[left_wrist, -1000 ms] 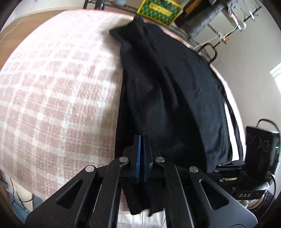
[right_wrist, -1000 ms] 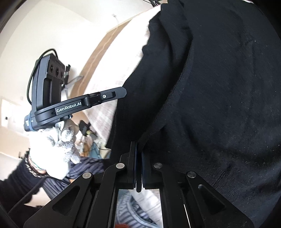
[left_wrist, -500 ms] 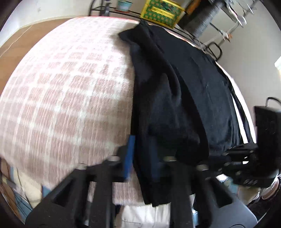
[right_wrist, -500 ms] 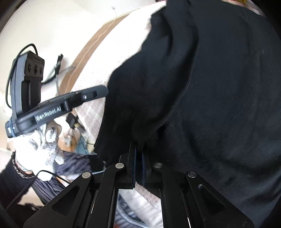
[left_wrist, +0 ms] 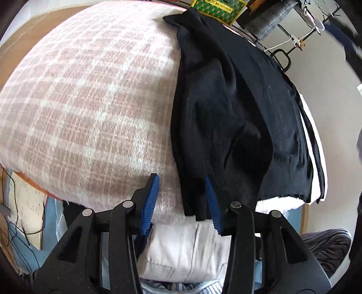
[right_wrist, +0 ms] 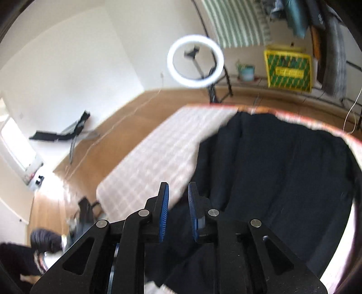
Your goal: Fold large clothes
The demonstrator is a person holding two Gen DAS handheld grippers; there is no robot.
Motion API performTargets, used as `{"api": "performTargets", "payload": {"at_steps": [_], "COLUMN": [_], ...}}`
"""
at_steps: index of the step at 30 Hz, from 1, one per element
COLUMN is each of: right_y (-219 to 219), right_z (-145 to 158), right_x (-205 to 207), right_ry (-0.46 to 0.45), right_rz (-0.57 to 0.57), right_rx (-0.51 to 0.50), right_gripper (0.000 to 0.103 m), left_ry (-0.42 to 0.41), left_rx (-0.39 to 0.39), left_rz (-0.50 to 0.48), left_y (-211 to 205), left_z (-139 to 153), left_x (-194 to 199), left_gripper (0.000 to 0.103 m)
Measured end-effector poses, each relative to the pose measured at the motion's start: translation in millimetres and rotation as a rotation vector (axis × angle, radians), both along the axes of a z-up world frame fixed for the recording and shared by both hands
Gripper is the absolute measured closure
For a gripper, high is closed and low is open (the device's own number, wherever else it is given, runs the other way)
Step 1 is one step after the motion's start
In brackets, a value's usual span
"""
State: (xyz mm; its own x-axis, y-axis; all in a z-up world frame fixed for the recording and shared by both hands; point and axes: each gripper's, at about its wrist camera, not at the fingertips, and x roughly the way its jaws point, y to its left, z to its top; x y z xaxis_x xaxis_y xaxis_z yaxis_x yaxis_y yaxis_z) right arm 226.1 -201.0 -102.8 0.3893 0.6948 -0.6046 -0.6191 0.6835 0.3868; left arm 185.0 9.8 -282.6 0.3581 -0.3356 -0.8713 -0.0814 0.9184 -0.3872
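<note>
A large black garment (left_wrist: pixel 230 108) lies folded lengthwise on the right part of a pink and white checked blanket (left_wrist: pixel 95 95). Its near end hangs a little over the front edge. My left gripper (left_wrist: pixel 181 181) is open and empty, its jaws on either side of the garment's near left corner, just off the cloth. In the right wrist view the garment (right_wrist: pixel 282 171) spreads over the blanket (right_wrist: pixel 153 162). My right gripper (right_wrist: pixel 177 191) is open and empty, raised above the garment's near edge.
A yellow and green crate (left_wrist: pixel 217 9) and a clothes rack with hangers (left_wrist: pixel 291 40) stand beyond the far edge. A ring light on a stand (right_wrist: pixel 195 61) and a potted plant (right_wrist: pixel 245 71) stand on the wooden floor. The person's light trousers (left_wrist: pixel 185 248) are at the front edge.
Both grippers were shut on the garment's near edge and have opened and let it go. The right gripper has lifted and pulled back. The garment now rests on the blanket.
</note>
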Motion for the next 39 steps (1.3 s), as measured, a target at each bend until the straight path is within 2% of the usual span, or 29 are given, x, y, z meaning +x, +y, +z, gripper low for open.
{"api": "performTargets", "payload": {"at_steps": [2, 3, 4, 5, 8, 14, 15, 16, 18, 19, 20, 25, 28, 30, 31, 32, 34, 39], "right_y": [-0.5, 2.3, 3.7, 6.6, 19.7, 46.5, 52.3, 59.3, 74.3, 85.3, 94.9, 146.0, 163.6, 174.3, 179.3, 184.8, 193.4, 208.8], "right_z": [17.4, 20.8, 24.8, 29.6, 30.2, 39.8, 39.9, 37.5, 31.4, 26.1, 21.6, -23.5, -51.8, -72.4, -82.2, -92.2, -106.5, -133.5], "right_x": [15.6, 18.1, 23.8, 26.1, 40.7, 66.6, 70.9, 73.8, 79.4, 82.3, 85.8, 111.0, 128.9, 142.3, 147.5, 152.5, 160.9, 182.0], "right_ry": [-0.019, -0.025, -0.030, -0.035, -0.026, -0.015, -0.003, 0.015, 0.006, -0.004, -0.008, 0.023, 0.076, 0.121, 0.137, 0.145, 0.151, 0.166], "right_rz": [-0.026, -0.036, -0.056, -0.069, -0.086, -0.101, -0.084, -0.059, -0.051, -0.037, -0.019, 0.053, 0.041, 0.031, 0.026, 0.019, 0.008, -0.018], "right_rx": [0.023, 0.028, 0.034, 0.035, 0.026, -0.057, -0.062, -0.070, -0.110, -0.142, -0.170, -0.301, -0.328, -0.340, -0.352, -0.371, -0.400, -0.457], "right_gripper": [0.087, 0.087, 0.087, 0.087, 0.087, 0.087, 0.086, 0.076, 0.060, 0.058, 0.058, 0.058, 0.058, 0.058, 0.058, 0.058, 0.058, 0.058], "left_ry": [0.009, 0.010, 0.024, 0.060, 0.091, 0.057, 0.048, 0.042, 0.035, 0.037, 0.037, 0.085, 0.036, 0.034, 0.033, 0.041, 0.052, 0.049], "left_rx": [-0.045, -0.061, -0.076, -0.124, -0.134, -0.070, -0.066, -0.071, -0.088, -0.103, -0.117, -0.143, -0.063, -0.068, -0.062, -0.078, -0.114, -0.163], "left_rz": [0.020, 0.032, 0.038, 0.031, 0.028, 0.009, 0.019, 0.028, 0.067, 0.085, 0.105, 0.113, 0.065, 0.070, 0.084, 0.083, 0.090, 0.116], "left_y": [6.6, 9.6, 13.9, 19.0, 23.4, 32.8, 34.5, 36.3, 39.8, 41.3, 42.0, 21.7, 9.5, 9.3, 11.0, 12.9, 12.0, 9.6], "left_z": [-1.4, -2.5, -4.5, -9.5, -4.5, 39.1, 43.3, 46.0, 45.8, 42.1, 36.0, 3.0, 1.7, 0.6, -0.7, -3.5, -4.6, -0.7], "left_x": [3.2, 3.3, 5.1, 7.7, 14.8, 39.9, 40.7, 40.4, 38.0, 35.6, 31.7, 14.9, 9.0, 12.7, 14.1, 14.3, 18.4, 26.4], "left_gripper": [0.063, 0.068, 0.095, 0.101, 0.102, 0.103, 0.103, 0.103, 0.092, 0.070, 0.060, 0.060, 0.060, 0.074, 0.087, 0.092, 0.096, 0.098]}}
